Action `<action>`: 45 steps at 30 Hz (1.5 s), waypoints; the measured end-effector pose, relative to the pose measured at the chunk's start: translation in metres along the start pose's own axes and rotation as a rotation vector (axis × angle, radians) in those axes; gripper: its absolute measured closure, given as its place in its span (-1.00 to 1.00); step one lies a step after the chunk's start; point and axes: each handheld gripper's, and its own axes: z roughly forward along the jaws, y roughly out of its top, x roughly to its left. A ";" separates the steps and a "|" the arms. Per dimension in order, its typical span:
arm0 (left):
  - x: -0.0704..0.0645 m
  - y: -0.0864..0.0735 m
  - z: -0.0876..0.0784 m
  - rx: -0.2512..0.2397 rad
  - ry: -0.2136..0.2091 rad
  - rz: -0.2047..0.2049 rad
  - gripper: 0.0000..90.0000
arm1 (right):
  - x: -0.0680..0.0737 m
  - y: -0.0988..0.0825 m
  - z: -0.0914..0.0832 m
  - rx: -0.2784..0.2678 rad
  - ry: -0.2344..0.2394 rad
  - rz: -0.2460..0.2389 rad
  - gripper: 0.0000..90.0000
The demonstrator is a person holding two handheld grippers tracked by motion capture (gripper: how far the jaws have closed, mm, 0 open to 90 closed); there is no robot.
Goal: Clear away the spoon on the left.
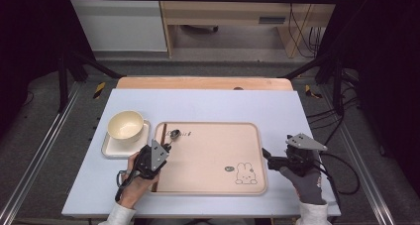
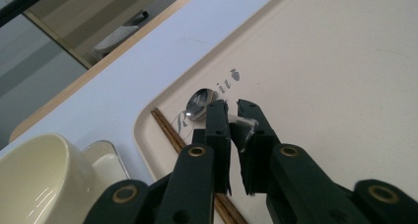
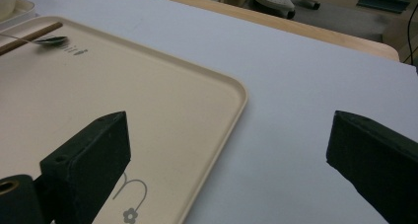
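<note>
High view puts my left claw at the tray's ten o'clock corner, its jaws nearly together around the handle of a spoon, whose bowl lies on the tray floor toward twelve o'clock from the tips. From the left gripper view, the jaws stand a sliver apart with the handle between them, so I read the grip as loose or just letting go; I can't tell whether the pads truly press. Chopsticks lie along the tray's nine o'clock edge, just beside the spoon, and a cream bowl sits on its square dish outside that edge. My right claw waits wide apart, holding nothing, over the tabletop at the tray's three o'clock side. I'd ease the left jaws apart slowly, then draw straight back without nudging the chopsticks.
</note>
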 end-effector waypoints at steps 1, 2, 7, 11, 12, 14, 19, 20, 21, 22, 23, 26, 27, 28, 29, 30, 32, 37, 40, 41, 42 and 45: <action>-0.001 0.000 0.001 -0.002 -0.004 -0.003 0.84 | 0.000 0.000 0.000 -0.001 0.001 0.001 -0.92; -0.001 0.000 0.001 -0.002 -0.008 -0.001 0.83 | 0.000 0.000 0.000 -0.002 0.002 0.004 -0.92; -0.002 0.000 0.001 0.006 -0.014 0.018 0.79 | 0.000 0.000 0.000 -0.002 0.001 0.003 -0.92; -0.003 0.000 0.002 0.013 -0.022 0.030 0.72 | 0.000 0.000 -0.001 -0.004 -0.002 0.001 -0.92; -0.004 0.000 0.002 0.015 -0.026 0.035 0.71 | 0.000 0.000 -0.001 -0.004 -0.002 0.002 -0.92; -0.004 -0.001 0.003 0.022 -0.029 0.044 0.68 | 0.000 0.000 -0.001 -0.004 -0.002 0.001 -0.92; -0.006 -0.001 0.005 0.046 -0.041 0.060 0.56 | 0.000 0.000 -0.001 -0.004 -0.002 0.001 -0.92; -0.007 -0.001 0.005 0.047 -0.044 0.058 0.54 | 0.000 0.000 -0.001 -0.005 -0.001 0.003 -0.92; -0.007 -0.001 0.006 0.049 -0.046 0.059 0.51 | 0.000 0.000 -0.001 -0.005 -0.002 0.002 -0.92; -0.007 -0.001 0.006 0.054 -0.048 0.062 0.47 | 0.000 0.000 -0.002 -0.005 -0.001 0.002 -0.92; -0.007 -0.002 0.006 0.058 -0.052 0.061 0.42 | 0.000 0.000 -0.002 -0.006 -0.001 0.003 -0.92; -0.008 -0.002 0.007 0.064 -0.063 0.055 0.29 | -0.001 0.000 -0.002 -0.005 -0.003 0.001 -0.92; -0.008 -0.002 0.007 0.071 -0.065 0.056 0.23 | -0.001 0.000 -0.002 -0.005 -0.003 0.003 -0.92; -0.008 -0.003 0.007 0.073 -0.066 0.056 0.19 | -0.001 0.000 -0.002 -0.005 -0.002 0.003 -0.92; -0.008 -0.003 0.008 0.077 -0.073 0.055 0.16 | -0.001 0.000 -0.002 -0.005 -0.003 0.001 -0.92; -0.009 -0.003 0.008 0.082 -0.075 0.056 0.12 | -0.001 0.000 -0.002 -0.005 -0.003 0.001 -0.92; -0.010 -0.003 0.010 0.089 -0.083 0.052 0.02 | 0.000 0.000 -0.002 -0.005 -0.001 0.003 -0.93; -0.011 -0.004 0.011 0.107 -0.102 0.044 -0.19 | -0.001 0.000 -0.002 -0.007 -0.003 0.002 -0.93; -0.012 -0.005 0.012 0.116 -0.116 0.038 -0.27 | -0.001 0.000 -0.003 -0.005 -0.002 0.003 -0.93; -0.013 -0.005 0.013 0.120 -0.118 0.040 -0.30 | 0.000 0.000 -0.003 -0.004 -0.001 0.005 -0.93; -0.013 -0.005 0.013 0.123 -0.125 0.040 -0.32 | 0.000 0.000 -0.003 -0.005 -0.001 0.006 -0.93; -0.013 -0.006 0.014 0.134 -0.137 0.037 -0.36 | -0.001 0.001 -0.003 -0.006 -0.001 0.005 -0.93</action>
